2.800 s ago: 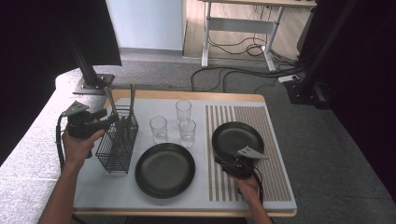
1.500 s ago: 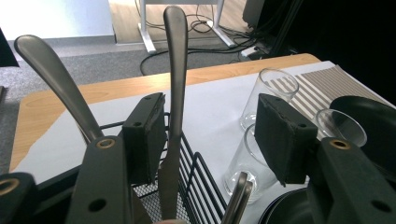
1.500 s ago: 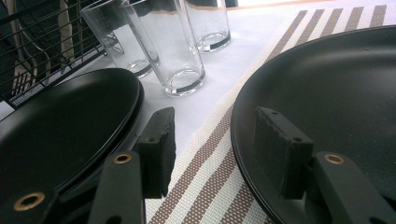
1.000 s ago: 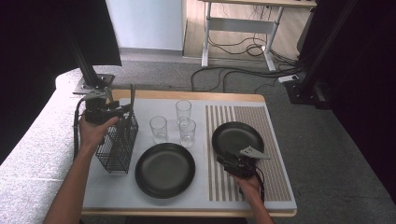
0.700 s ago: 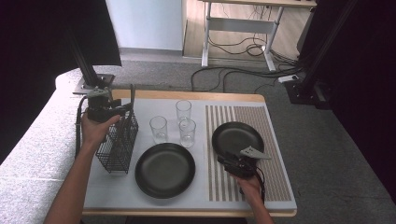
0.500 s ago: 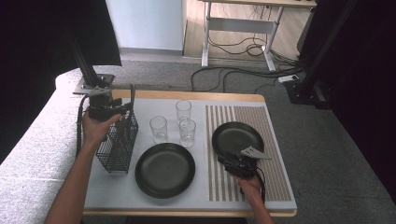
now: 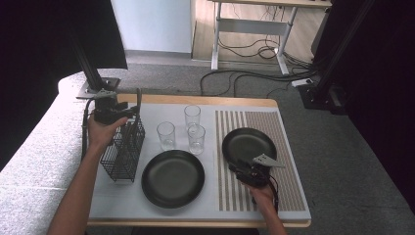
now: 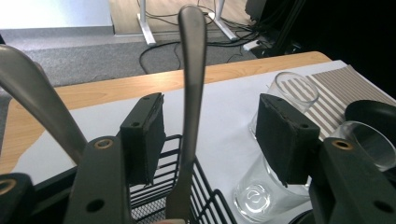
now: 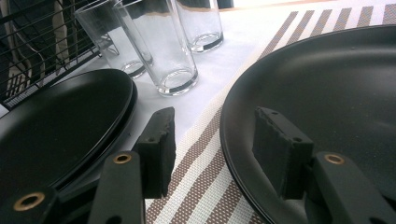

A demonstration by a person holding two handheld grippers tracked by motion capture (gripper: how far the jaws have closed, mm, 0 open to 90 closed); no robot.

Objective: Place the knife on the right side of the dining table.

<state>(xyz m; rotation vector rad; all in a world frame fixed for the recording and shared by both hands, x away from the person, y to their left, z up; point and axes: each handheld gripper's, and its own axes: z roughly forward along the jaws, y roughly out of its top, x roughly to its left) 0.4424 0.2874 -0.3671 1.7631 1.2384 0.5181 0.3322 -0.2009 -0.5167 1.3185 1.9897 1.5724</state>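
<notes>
The left hand-held gripper (image 8: pixel 210 135) has slid toward the table's far-left corner, jaws apart around a utensil handle (image 8: pixel 192 70) in the wire basket (image 7: pixel 123 151); the grab looks imminent. The right hand-held gripper (image 9: pixel 212 149) holds open at the black plate (image 9: pixel 327 84).

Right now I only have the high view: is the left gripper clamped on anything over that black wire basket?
Observer: No. In the left gripper view the left gripper is open. One upright silver metal utensil handle rises from the black wire basket between the pads, touching neither.
Operator: Any other utensil near it?
Observer: Yes, a second silver handle leans outside the jaws, at the left of that view.
Operator: And the right side?
Observer: The right gripper is open and straddles the rim of the round black plate. One pad is over the plate, the other over the brown-striped mat.
</notes>
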